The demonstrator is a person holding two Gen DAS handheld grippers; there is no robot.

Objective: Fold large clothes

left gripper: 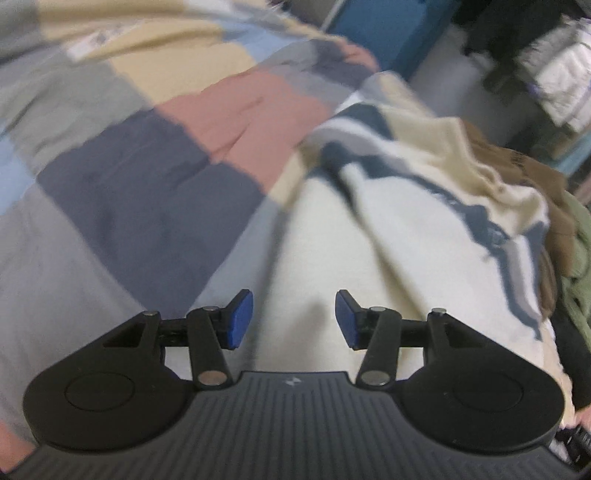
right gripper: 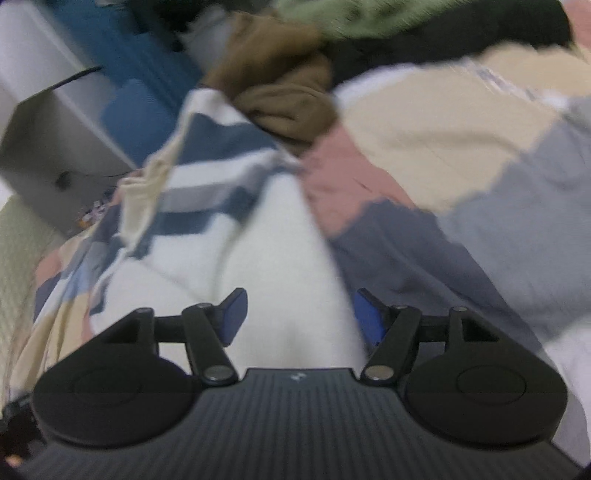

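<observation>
A cream garment with navy and grey stripes (left gripper: 369,221) lies crumpled on a patchwork bedspread (left gripper: 147,177). My left gripper (left gripper: 293,319) is open just above the garment's plain cream part, holding nothing. In the right wrist view the same garment (right gripper: 266,236) runs up the middle. My right gripper (right gripper: 299,317) is open over its cream part, with the cloth bulging between the blue pads; its right pad (right gripper: 367,321) is at the cloth's edge. Both views are motion-blurred.
A brown garment (right gripper: 284,92) and a green one (right gripper: 343,18) are piled beyond the striped garment; they also show at the right of the left wrist view (left gripper: 554,206). A blue cabinet (left gripper: 388,29) and a grey box (right gripper: 55,140) stand off the bed.
</observation>
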